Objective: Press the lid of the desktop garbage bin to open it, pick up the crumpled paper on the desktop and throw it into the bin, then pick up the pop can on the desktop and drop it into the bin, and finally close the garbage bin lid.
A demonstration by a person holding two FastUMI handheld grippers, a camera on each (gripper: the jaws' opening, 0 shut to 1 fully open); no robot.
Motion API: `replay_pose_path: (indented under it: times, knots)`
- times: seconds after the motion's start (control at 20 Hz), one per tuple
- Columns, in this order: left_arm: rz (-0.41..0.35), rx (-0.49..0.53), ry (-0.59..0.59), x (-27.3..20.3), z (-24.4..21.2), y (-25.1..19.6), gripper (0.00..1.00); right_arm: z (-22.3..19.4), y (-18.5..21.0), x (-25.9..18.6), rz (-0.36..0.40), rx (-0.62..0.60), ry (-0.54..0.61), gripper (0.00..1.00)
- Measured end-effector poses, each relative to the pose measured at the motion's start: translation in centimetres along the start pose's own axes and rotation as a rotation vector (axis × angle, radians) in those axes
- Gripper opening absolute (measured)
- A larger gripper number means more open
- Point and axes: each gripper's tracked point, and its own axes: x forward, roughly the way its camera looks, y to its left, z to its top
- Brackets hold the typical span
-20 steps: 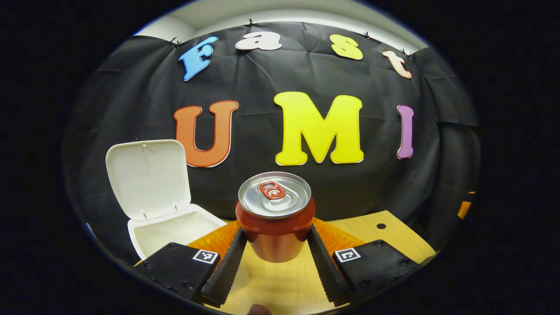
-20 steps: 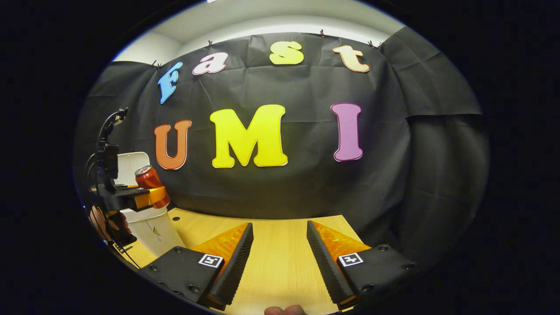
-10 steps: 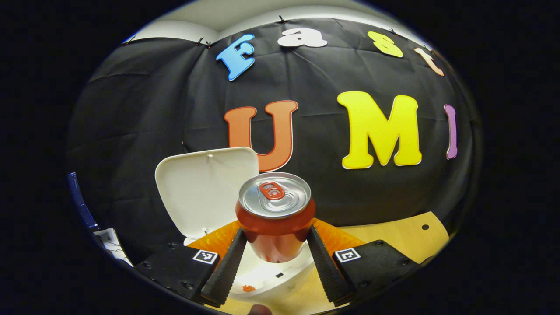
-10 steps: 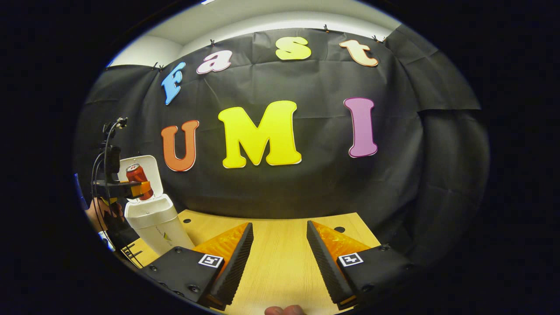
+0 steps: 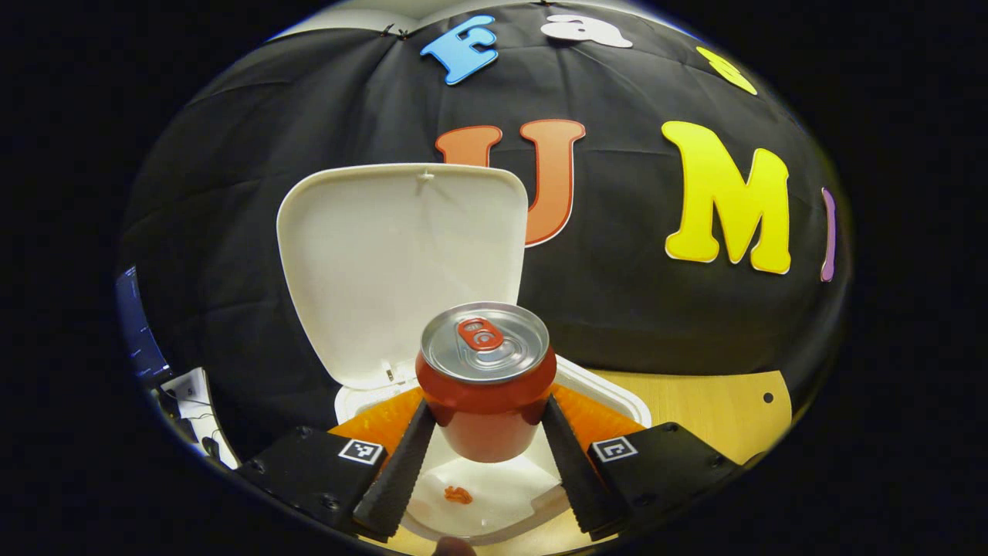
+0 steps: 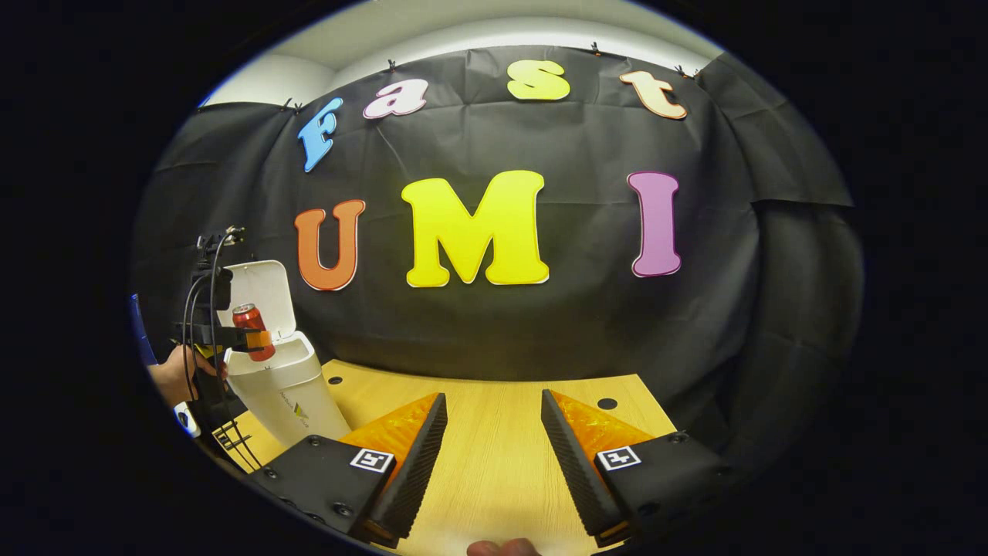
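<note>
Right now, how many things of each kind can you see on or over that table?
Bins: 1, white, lid up
Cans: 1, red, held over the bin
Grippers: 2, left, right
Tables: 1, wooden
Total: 5

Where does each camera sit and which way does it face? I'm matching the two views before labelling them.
Left gripper view: rides the left gripper, facing the raised lid over the open bin; its fingers clamp the pop can.
Right gripper view: rides the right gripper, open above the table, facing the booth wall; a fingertip shows at the bottom edge.
Shared: bin, lid, can, left gripper.
</note>
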Motion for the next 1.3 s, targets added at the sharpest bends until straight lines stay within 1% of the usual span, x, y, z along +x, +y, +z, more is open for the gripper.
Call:
replay_pose_path:
  times: [0.05,0.1,0.2,0.55,0.65,0.75,0.95,1.1,1.2,1.25,1.3]
  knots:
    - [0.003,-0.004,-0.002,0.0,0.0,0.0,0.89,0.0,0.2,0.0,-0.001,-0.003,-0.002,0.8]
    - [0.01,-0.006,-0.005,-0.1,0.0,0.1,0.84,0.2,0.3,0.1,-0.003,-0.005,-0.004,0.8]
    - [0.01,-0.012,-0.009,-0.1,0.0,0.1,0.86,0.3,0.6,0.0,-0.003,0.001,-0.005,0.8]
    - [-0.002,-0.012,-0.043,-1.0,1.3,-0.4,0.86,-0.2,1.2,-0.1,0.003,0.003,-0.001,0.8]
    - [0.037,0.009,-0.064,-2.0,2.2,-0.4,0.87,-0.3,1.5,0.0,0.012,-0.008,0.002,0.8]
    - [0.039,0.001,-0.114,-3.1,3.9,-1.1,0.88,-0.1,1.6,-0.1,0.019,-0.015,0.001,0.8]
    - [0.088,-0.031,-0.224,-5.0,8.5,-2.0,0.89,0.9,1.3,0.0,0.037,-0.03,-0.019,0.8]
    - [0.126,-0.075,-0.275,-5.4,11.7,-1.6,0.89,1.7,0.8,0.3,0.04,-0.017,-0.036,0.8]
    - [0.17,-0.103,-0.311,-5.8,13.8,-1.0,0.89,2.2,0.5,0.6,0.043,-0.01,-0.046,0.8]
    - [0.207,-0.113,-0.329,-5.4,15.1,-0.2,0.89,2.5,0.4,0.8,0.042,-0.007,-0.052,0.8]
    - [0.23,-0.131,-0.329,-5.0,15.9,0.2,0.97,2.7,0.3,1.1,0.045,-0.002,-0.055,0.8]
